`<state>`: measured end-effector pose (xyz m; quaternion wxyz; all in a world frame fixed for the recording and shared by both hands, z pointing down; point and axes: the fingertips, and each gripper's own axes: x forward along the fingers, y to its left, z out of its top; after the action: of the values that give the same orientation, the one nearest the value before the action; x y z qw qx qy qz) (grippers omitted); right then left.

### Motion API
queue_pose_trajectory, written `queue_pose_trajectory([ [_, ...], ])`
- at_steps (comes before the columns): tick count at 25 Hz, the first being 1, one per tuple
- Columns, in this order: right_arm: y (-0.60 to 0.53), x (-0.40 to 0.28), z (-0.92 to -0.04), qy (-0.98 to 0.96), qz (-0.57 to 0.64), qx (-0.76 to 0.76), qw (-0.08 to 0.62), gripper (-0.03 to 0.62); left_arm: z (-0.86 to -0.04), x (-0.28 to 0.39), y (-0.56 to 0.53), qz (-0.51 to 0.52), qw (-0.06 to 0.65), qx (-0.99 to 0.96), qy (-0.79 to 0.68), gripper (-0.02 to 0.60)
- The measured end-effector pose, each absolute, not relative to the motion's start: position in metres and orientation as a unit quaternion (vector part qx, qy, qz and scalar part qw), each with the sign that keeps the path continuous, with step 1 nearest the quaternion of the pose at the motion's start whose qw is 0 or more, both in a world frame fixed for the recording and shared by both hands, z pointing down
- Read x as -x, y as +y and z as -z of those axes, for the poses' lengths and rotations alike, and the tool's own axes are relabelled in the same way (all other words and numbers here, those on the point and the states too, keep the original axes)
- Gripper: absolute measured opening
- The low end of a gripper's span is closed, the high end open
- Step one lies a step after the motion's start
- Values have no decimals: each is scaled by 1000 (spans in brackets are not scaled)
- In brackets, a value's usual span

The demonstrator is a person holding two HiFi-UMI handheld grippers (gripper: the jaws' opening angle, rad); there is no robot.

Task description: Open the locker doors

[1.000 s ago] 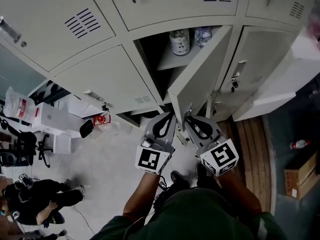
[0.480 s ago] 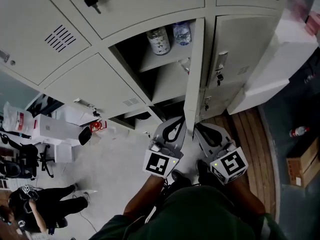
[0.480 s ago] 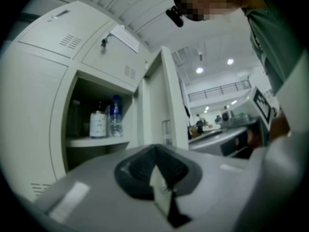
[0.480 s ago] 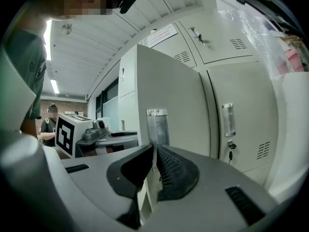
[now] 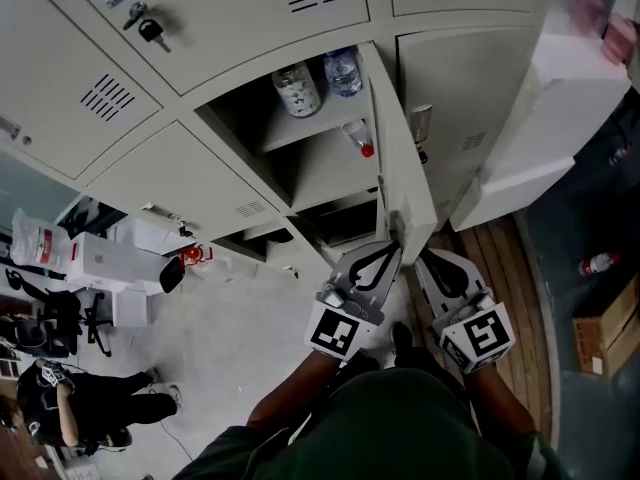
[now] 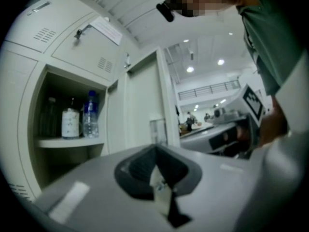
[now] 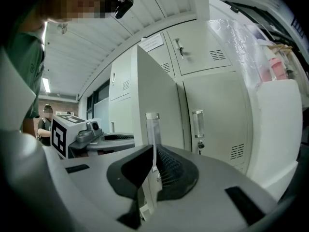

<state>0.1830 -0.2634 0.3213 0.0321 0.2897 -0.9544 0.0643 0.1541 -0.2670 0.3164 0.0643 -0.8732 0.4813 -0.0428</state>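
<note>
Standing open, locker door (image 5: 402, 158), 2 bottles (image 5: 297, 90) on inner shelf (image 5: 322, 128), left gripper (image 5: 390, 254) and right gripper (image 5: 428, 260) either side of door's lower edge, jaws closed, empty.

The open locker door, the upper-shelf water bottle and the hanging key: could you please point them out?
open locker door (image 5: 403, 183), head view, middle of its panel.
water bottle (image 5: 343, 72), head view, its body.
key (image 5: 152, 32), head view, its dark head.
</note>
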Motion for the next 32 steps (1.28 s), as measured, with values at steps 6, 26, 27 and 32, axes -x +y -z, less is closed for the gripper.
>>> queue_pose_trajectory([
  [6, -259, -209, -312, -958, -58, -280, 18, 15, -315, -184, -268, 62, 73, 879, 467, -2],
  [26, -176, -111, -261, -999, -19, -33, -13, 5, -270, -28, -146, 45, 88, 743, 662, -2],
  [27, -170, -103, -260, -1000, -23, -17, -14, 5, -269, -17, -137, 45, 92, 734, 671, -2],
  [32, -142, -72, -257, -999, -33, 30, -9, 3, -271, 28, -96, 49, 99, 701, 705, -2],
])
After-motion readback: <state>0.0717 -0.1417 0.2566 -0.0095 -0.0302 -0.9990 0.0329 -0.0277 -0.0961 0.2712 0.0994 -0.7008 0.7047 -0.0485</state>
